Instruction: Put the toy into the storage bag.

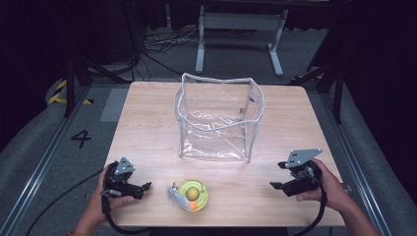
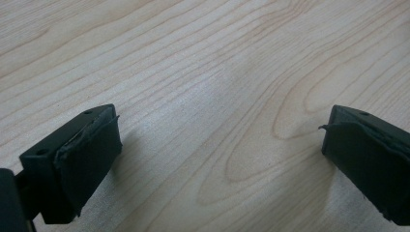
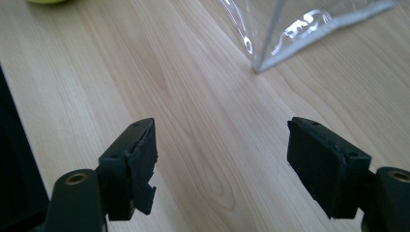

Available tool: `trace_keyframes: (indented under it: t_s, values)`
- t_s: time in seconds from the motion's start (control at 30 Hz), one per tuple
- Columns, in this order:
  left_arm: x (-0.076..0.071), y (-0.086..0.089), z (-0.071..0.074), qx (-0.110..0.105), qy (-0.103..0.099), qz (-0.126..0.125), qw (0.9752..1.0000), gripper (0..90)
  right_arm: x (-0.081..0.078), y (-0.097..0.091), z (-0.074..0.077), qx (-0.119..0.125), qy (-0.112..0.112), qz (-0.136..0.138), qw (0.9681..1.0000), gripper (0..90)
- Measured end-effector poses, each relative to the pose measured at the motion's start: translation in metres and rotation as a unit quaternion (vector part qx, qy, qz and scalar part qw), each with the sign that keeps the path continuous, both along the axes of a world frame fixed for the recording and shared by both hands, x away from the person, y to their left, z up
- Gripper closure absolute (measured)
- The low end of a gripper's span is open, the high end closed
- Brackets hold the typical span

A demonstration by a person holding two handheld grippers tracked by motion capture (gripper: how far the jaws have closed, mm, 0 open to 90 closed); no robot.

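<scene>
Both claws wide open, empty, low over the desk's near edge.
Toy (image 1: 191, 194) at near edge between left claw (image 1: 142, 187) and right claw (image 1: 276, 176); bag (image 1: 219, 118) mid-desk, mouth up. Probably best: grip toy's rim squarely, lift clear, lower into bag.

One legible marking found: a black numeral "4" (image 1: 81, 138) on the grey floor (image 1: 59, 162), at about 9 o'clock from the tabletop (image 1: 147, 132), just off its left edge. Yellow-and-black hazard striping (image 1: 60, 91) lies on the floor at about 10 o'clock; it carries no lettering. Nothing else is readable.
</scene>
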State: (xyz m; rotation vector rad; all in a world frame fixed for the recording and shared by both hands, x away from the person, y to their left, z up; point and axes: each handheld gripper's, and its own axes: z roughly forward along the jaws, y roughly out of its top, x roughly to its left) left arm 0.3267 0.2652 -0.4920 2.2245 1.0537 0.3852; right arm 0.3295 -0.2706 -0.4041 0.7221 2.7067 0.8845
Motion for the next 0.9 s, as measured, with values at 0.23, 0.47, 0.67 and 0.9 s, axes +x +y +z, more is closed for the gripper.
trace_keyframes:
  t_s: [0.23, 0.47, 0.67, 0.9]
  values:
    - [0.000, 0.000, 0.000, 0.000, 0.001, 0.001, 1.0000, 0.6, 0.002, 0.031, 0.022, 0.000, -0.007, 0.044, 0.9990, 27.1]
    - [0.000, 0.000, 0.000, 0.000, 0.001, 0.001, 1.0000, 0.6, 0.000, 0.073, 0.045, -0.046, -0.017, 0.097, 0.9940, 30.8]
    - [0.000, 0.000, 0.000, 0.000, 0.001, 0.001, 1.0000, 0.6, -0.001, 0.099, 0.055, -0.058, -0.014, 0.130, 0.9897, 30.6]
    - [0.000, 0.000, 0.000, -0.001, 0.000, 0.002, 1.0000, 0.6, -0.004, 0.122, 0.061, -0.070, -0.013, 0.155, 0.9854, 31.4]
